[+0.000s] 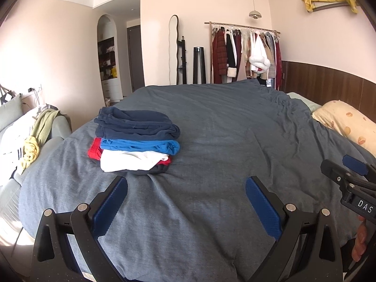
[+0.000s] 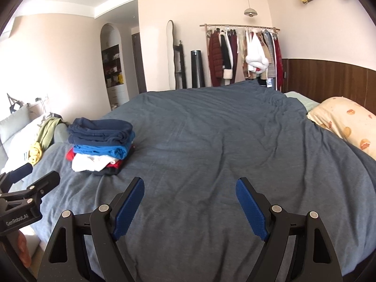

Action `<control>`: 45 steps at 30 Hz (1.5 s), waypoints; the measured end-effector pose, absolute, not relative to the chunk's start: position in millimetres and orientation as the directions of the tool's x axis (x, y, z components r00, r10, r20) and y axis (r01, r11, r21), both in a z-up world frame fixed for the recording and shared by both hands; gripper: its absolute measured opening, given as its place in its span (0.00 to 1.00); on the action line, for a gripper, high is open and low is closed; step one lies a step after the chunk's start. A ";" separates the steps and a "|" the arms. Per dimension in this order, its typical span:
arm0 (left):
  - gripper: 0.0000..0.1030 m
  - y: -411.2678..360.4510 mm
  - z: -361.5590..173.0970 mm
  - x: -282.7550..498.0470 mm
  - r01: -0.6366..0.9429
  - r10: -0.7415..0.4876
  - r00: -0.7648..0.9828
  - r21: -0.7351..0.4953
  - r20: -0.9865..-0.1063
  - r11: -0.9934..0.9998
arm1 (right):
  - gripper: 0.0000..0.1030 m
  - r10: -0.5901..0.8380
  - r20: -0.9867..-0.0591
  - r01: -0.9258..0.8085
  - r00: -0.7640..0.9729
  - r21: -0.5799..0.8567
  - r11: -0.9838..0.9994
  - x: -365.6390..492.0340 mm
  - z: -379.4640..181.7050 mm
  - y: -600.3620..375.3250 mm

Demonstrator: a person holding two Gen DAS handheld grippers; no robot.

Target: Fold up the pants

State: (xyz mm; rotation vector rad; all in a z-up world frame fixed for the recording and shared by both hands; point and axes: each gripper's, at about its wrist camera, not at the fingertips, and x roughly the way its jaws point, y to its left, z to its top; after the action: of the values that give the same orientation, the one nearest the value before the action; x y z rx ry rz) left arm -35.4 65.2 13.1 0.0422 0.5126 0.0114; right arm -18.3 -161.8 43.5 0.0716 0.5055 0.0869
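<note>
A stack of folded pants [image 1: 135, 141] lies on the left part of the bed's grey cover [image 1: 223, 129]: navy on top, then blue, white, red and a dark piece at the bottom. It also shows in the right wrist view [image 2: 101, 148]. My left gripper [image 1: 186, 185] is open and empty, held over the cover just in front of the stack. My right gripper [image 2: 190, 186] is open and empty, over bare cover to the right of the stack. Each gripper shows at the edge of the other's view, the right one [image 1: 350, 176] and the left one [image 2: 30, 176].
A cream pillow with orange prints [image 1: 347, 124] lies at the bed's right end. A sofa with loose green and yellow clothes [image 1: 37, 136] stands left of the bed. A clothes rack [image 1: 244, 51], a mirror and a doorway are at the far wall.
</note>
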 end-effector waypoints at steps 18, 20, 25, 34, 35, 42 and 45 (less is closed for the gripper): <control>1.00 62.3 8.3 -47.3 0.000 0.011 0.855 0.022 -0.518 1.000 | 0.79 0.086 -0.488 -0.052 0.868 0.082 0.995 -33.7 42.7 -166.9; 1.00 63.6 7.5 -47.2 -0.006 0.014 0.850 0.018 -0.526 1.000 | 0.79 0.087 -0.490 -0.054 0.868 0.081 0.995 -34.4 42.6 -167.4; 1.00 65.3 6.3 -46.1 -0.009 0.010 0.846 0.004 -0.533 1.000 | 0.79 0.086 -0.490 -0.053 0.868 0.081 0.995 -34.2 42.2 -167.1; 1.00 63.7 4.1 -45.8 -0.003 0.005 0.844 0.003 -0.536 1.000 | 0.79 0.089 -0.493 -0.056 0.865 0.081 0.995 -34.7 40.8 -169.2; 1.00 63.2 4.4 -46.4 -0.003 0.005 0.845 0.004 -0.535 1.000 | 0.79 0.089 -0.495 -0.057 0.865 0.080 0.995 -34.2 39.6 -168.8; 1.00 64.2 4.6 -45.8 -0.001 0.003 0.848 0.004 -0.530 1.000 | 0.79 0.093 -0.501 -0.060 0.860 0.082 0.995 -34.8 34.9 -169.4; 1.00 63.9 4.7 -46.1 -0.007 0.009 0.848 0.005 -0.530 1.000 | 0.79 0.094 -0.504 -0.060 0.859 0.083 0.995 -33.7 34.0 -169.3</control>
State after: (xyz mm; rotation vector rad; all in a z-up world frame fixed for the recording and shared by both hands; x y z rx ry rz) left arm -46.1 63.9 4.7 0.0031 0.5587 0.0082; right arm -33.7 -169.3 34.0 0.0655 0.5321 0.0806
